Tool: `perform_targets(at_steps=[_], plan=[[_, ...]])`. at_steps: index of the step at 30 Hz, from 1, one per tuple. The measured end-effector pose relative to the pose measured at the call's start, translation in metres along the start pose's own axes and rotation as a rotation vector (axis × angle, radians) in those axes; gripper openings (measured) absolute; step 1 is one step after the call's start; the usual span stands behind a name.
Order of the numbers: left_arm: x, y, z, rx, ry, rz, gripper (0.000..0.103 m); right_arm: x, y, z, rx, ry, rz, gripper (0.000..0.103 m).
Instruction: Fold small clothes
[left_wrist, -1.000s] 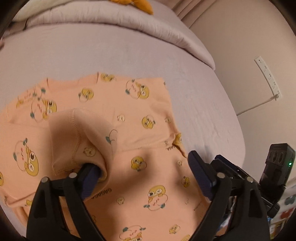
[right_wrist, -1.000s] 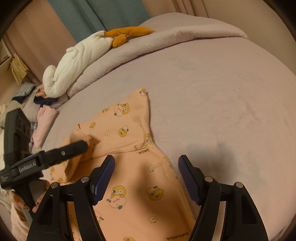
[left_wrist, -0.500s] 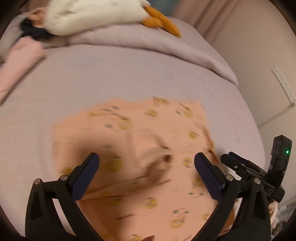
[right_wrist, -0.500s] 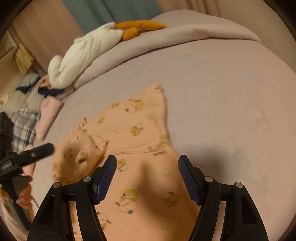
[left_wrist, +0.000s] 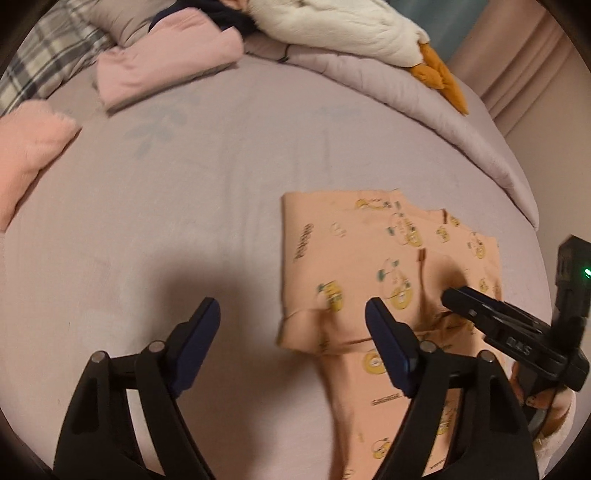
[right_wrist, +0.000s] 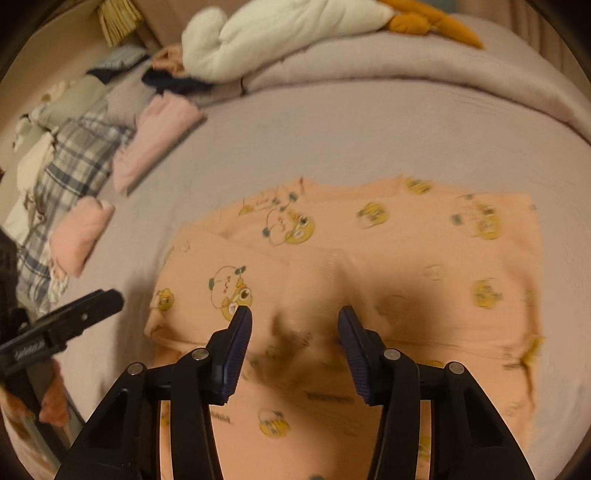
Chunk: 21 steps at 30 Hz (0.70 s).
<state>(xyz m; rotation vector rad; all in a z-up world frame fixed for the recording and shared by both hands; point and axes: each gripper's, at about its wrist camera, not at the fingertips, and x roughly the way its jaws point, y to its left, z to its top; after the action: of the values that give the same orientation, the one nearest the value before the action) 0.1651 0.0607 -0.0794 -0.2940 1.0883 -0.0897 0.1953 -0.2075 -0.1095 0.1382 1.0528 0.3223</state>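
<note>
1. The small peach cotton top printed with yellow cartoon faces (right_wrist: 369, 258) lies flat on the lilac bed sheet (left_wrist: 221, 184), near the front edge of the bed. One sleeve looks already turned in across the body, with its cuff resting near the middle of the cloth.

2. By my reading, the fold is only partly done. The lower part of the garment trails toward the cameras unfolded, and the body has not yet been doubled over. I cannot tell whether the other sleeve is in.

3. Several folded pink garments (left_wrist: 166, 62) sit at the far left of the bed beside a plaid cloth (right_wrist: 70, 177), so earlier pieces seem finished.

4. The left gripper (left_wrist: 291, 332) hangs over bare sheet just left of the top. Its jaws are closing with nothing between them.

5. The right gripper (right_wrist: 293, 332) hovers above the middle of the top, its jaws also closing. Cloth lies beneath them, but the pads do not press on it.

6. A second ago, the left gripper had the sleeve draped over one finger, lifted above the body. Now the sleeve is laid down and that gripper has swung clear to the left. The right gripper has shifted from the hem side to over the turned-in sleeve.
</note>
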Motion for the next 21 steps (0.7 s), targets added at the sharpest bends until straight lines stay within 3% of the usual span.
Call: perform_targets(at_steps=[4, 7, 8, 11, 17, 21], plan=[[0.003, 0.007, -0.006, -0.029, 0.012, 0.001, 0.079, 0.026, 0.001, 0.003, -0.012, 0.051, -0.08, 0.049], [0.001, 0.007, -0.007, -0.033, 0.007, -0.009, 0.079, 0.028, -0.003, 0.002, -0.022, 0.036, -0.117, 0.023], [0.0, 0.006, -0.006, -0.032, 0.005, -0.01, 0.079, 0.023, -0.008, 0.003, -0.016, 0.023, -0.124, 0.009], [-0.001, 0.006, -0.003, -0.025, -0.005, -0.021, 0.079, 0.002, -0.024, 0.009, 0.042, -0.014, -0.018, 0.008], [-0.001, -0.001, 0.006, -0.04, -0.017, -0.054, 0.079, -0.075, -0.077, 0.022, 0.161, -0.188, 0.173, 0.007], [0.003, -0.006, 0.008, -0.033, -0.01, -0.063, 0.079, -0.091, -0.117, 0.017, 0.241, -0.27, 0.231, 0.008]])
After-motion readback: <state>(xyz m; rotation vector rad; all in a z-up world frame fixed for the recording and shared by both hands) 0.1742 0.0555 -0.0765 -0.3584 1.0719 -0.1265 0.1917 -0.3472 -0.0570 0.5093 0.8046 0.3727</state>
